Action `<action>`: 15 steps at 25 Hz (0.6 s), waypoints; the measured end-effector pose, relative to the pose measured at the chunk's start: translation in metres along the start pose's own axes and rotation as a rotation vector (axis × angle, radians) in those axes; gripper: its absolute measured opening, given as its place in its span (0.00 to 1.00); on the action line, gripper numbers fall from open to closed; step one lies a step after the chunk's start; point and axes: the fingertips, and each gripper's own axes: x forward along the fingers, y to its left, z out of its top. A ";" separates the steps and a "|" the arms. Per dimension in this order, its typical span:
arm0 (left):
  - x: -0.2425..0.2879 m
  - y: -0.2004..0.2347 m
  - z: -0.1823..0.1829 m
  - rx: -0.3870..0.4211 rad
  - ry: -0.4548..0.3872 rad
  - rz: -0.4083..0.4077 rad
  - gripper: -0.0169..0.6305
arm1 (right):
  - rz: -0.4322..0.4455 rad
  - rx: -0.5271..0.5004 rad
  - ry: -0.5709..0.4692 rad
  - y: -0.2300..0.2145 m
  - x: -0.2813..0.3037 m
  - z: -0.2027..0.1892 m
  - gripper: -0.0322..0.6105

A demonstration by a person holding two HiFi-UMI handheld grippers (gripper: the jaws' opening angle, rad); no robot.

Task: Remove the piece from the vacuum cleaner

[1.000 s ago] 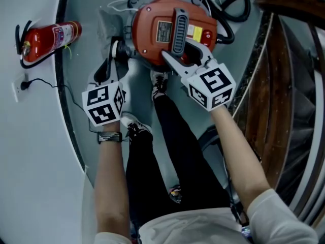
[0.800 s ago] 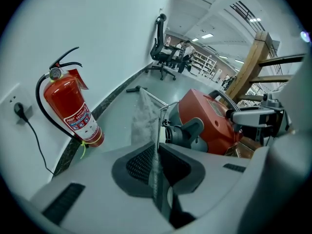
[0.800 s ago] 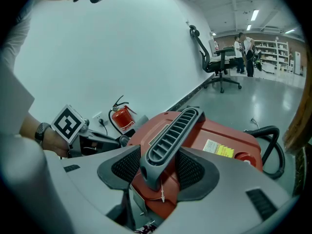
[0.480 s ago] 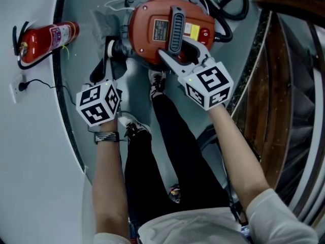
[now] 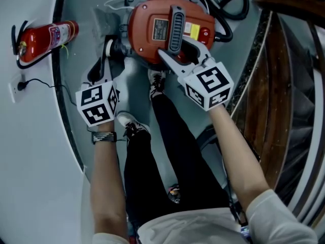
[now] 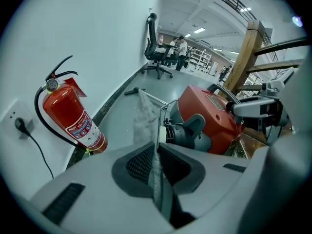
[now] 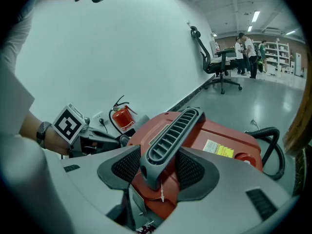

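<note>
A red vacuum cleaner (image 5: 152,32) stands on the floor ahead of the person's feet. My right gripper (image 5: 177,59) is shut on its grey ribbed carry handle (image 5: 176,27); in the right gripper view the handle (image 7: 170,130) sits clamped between both pads of the right gripper (image 7: 155,167). My left gripper (image 5: 108,52) is at the grey inlet port (image 5: 118,48) on the cleaner's left side. It is shut on a thin translucent sheet-like piece (image 6: 144,118) that rises from the left gripper's (image 6: 157,152) jaws beside the port (image 6: 187,133).
A red fire extinguisher (image 5: 43,37) lies against the wall at left, above a wall socket with a cable (image 5: 18,88). A black hose (image 5: 228,4) loops behind the cleaner. A wooden stair railing (image 5: 274,85) borders the right. The person's shoes (image 5: 158,83) are just below the cleaner.
</note>
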 end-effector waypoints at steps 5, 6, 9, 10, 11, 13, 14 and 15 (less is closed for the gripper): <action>0.001 0.001 0.000 -0.014 -0.011 0.002 0.08 | -0.001 -0.005 -0.001 0.000 0.000 -0.001 0.39; 0.001 0.001 -0.001 -0.023 -0.013 -0.001 0.08 | -0.001 -0.005 -0.002 0.000 0.000 -0.001 0.39; 0.000 0.003 -0.001 -0.066 -0.021 -0.007 0.08 | -0.001 -0.008 -0.004 0.000 -0.001 0.000 0.39; 0.000 0.003 -0.001 -0.082 -0.024 -0.009 0.08 | -0.001 -0.009 -0.005 0.000 -0.001 0.000 0.39; 0.001 0.004 -0.001 -0.100 -0.028 -0.014 0.08 | 0.000 -0.010 -0.005 0.000 -0.001 0.000 0.39; 0.001 0.005 -0.002 -0.138 -0.032 -0.023 0.08 | 0.003 -0.012 -0.004 0.000 -0.001 0.000 0.39; 0.001 0.005 -0.002 -0.154 -0.034 -0.028 0.08 | 0.003 -0.012 -0.004 0.000 -0.001 0.000 0.39; 0.001 0.005 -0.002 -0.169 -0.035 -0.033 0.08 | 0.003 -0.013 -0.004 0.000 -0.001 0.000 0.39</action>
